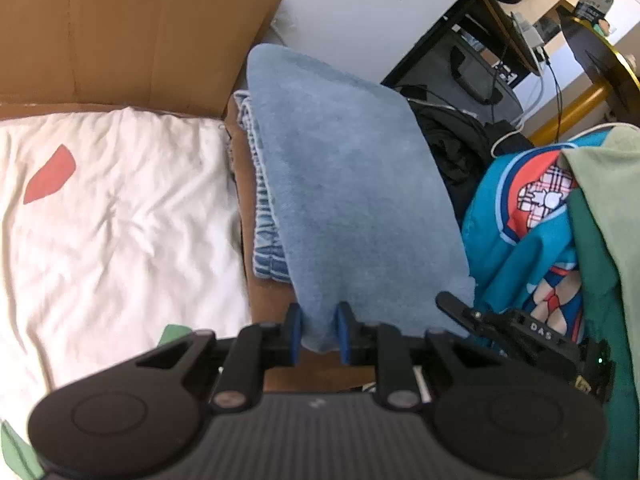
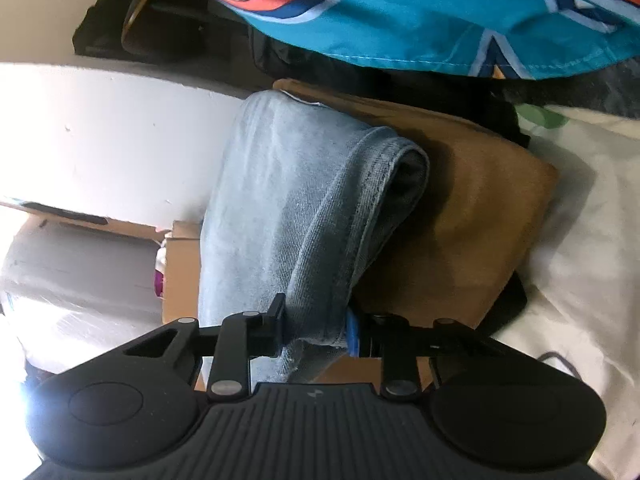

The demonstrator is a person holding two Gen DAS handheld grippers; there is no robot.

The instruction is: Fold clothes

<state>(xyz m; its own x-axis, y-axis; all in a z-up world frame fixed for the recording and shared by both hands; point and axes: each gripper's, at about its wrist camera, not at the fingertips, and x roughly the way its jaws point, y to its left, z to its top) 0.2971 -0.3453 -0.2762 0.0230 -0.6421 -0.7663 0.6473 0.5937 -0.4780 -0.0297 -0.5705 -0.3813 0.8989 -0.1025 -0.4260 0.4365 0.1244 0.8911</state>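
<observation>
In the left wrist view the left gripper [image 1: 319, 334] is seen closed on the near edge of the light blue garment [image 1: 352, 200], a fold of cloth pinched between its blue pads [image 1: 295, 332]; in the right wrist view the right gripper [image 2: 316, 326] is likewise clamped on a bunched hem of the same garment [image 2: 280, 208], the cloth filling the gap between its jaws; from both sets of fingers the garment runs away toward the upper middle of each frame, so its long axis lies along the line the grippers point, and it is judged that the coming fold turns on carrying this near edge forward over the far end; neither hand is clearly nearer, since both hold the same edge; the garment is draped over a brown surface [image 2: 460, 200], beside a striped blue piece [image 1: 266, 216] at its left; a white garment with a red patch [image 1: 112, 216] lies at the left of the left view, below a cardboard box [image 1: 152, 36], and a teal printed cloth [image 1: 516, 240] hangs at the right; the far end of the blue garment is hidden where it drops behind its own bulk, and what lies under it cannot be made out.
</observation>
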